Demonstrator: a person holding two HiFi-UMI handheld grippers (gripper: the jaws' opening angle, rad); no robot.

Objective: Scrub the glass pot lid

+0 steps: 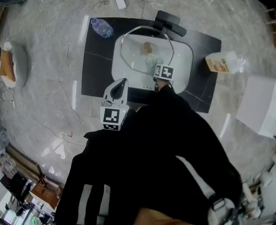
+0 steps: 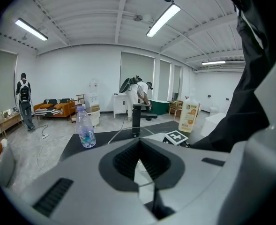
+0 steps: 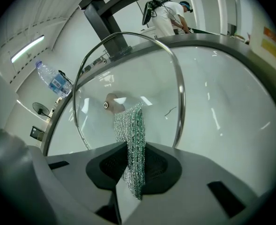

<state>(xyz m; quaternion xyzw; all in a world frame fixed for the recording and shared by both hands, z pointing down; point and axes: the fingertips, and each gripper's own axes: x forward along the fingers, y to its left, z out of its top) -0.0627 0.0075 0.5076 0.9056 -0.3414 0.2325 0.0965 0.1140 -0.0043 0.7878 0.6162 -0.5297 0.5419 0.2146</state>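
Qty: 1 glass pot lid (image 1: 137,56), 1 green mesh scrubber (image 3: 132,135), 2 grippers, 1 water bottle (image 1: 101,27), 1 detergent bottle (image 1: 222,62). The lid is located in the white sink (image 1: 184,64). The right gripper (image 3: 130,172) is clamped tight on the scrubber, seen just beside the lid knob (image 3: 110,102). The left gripper (image 2: 138,165) is closed, nothing held, positioned outside the sink rim per head view. The mesh weave is resolved in right gripper view only. An orange sofa (image 2: 53,108) is shown in left gripper view only.
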